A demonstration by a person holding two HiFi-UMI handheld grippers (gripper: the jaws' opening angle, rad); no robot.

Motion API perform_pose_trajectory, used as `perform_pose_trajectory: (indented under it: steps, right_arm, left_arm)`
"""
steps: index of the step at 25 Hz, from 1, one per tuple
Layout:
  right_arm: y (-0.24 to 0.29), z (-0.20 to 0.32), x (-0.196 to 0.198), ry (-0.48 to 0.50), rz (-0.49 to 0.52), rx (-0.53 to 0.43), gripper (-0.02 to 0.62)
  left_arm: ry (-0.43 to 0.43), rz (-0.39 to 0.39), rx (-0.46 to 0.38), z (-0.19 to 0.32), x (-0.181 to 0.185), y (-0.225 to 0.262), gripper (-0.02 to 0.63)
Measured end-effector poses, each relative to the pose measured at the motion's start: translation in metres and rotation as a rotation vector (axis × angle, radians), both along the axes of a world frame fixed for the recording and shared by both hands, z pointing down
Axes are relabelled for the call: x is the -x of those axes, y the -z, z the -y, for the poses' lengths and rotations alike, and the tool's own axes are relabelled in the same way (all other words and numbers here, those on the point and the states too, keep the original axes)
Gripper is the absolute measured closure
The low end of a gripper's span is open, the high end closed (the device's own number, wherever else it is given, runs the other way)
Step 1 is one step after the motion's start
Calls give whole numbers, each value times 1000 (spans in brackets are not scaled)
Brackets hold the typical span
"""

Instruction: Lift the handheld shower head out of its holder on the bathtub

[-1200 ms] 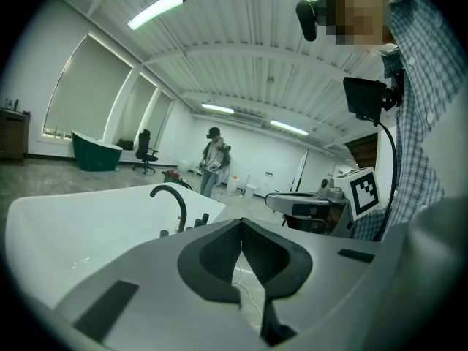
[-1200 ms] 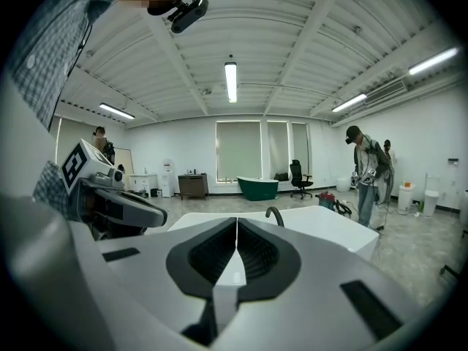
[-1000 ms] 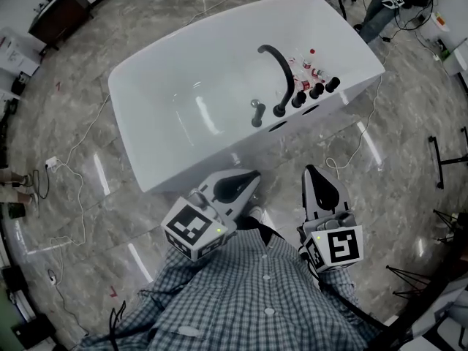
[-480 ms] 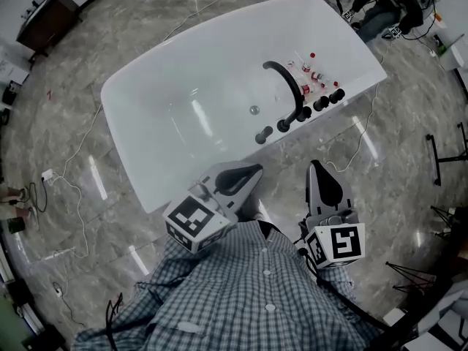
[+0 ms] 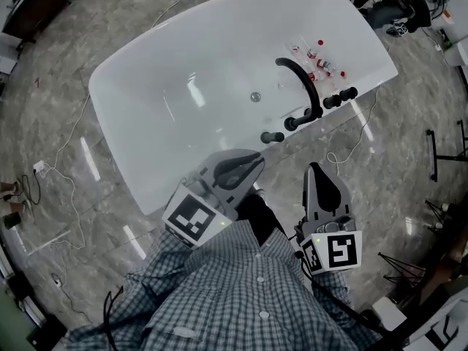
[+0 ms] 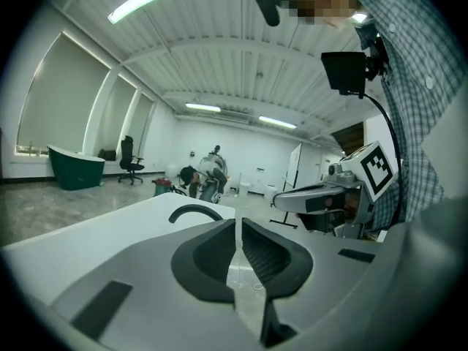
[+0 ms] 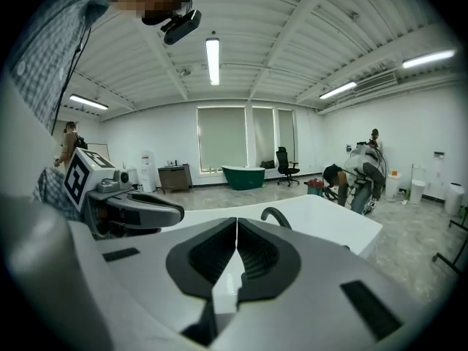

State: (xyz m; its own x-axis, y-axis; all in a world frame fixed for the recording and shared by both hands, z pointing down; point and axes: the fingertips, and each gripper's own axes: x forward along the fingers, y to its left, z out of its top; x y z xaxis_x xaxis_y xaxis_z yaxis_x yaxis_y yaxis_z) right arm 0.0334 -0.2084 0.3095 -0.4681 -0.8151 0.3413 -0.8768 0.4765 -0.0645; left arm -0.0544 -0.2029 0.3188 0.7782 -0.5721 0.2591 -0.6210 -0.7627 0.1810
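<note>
Shower head: small, dark, on tub near rim, beside curved tap. My L tongs & R tongs are both pinched closed, empty.

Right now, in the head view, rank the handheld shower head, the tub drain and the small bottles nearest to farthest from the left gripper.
1. Handheld shower head: on the tub near rim, just ahead of the left gripper.
2. Drain: on the tub floor.
3. Small bottles: toward the tub's right end.
</note>
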Motion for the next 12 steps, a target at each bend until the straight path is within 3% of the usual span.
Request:
perform_pose_trajectory:
  steps: [5, 12]
  right_arm:
    - [-33, 13, 4, 51, 0, 68, 578]
    - [-95, 28, -10, 22, 12, 146, 578]
  left_arm:
    - [15, 1, 63, 18, 2, -43, 595]
    - [1, 47, 94, 38, -2, -106, 595]
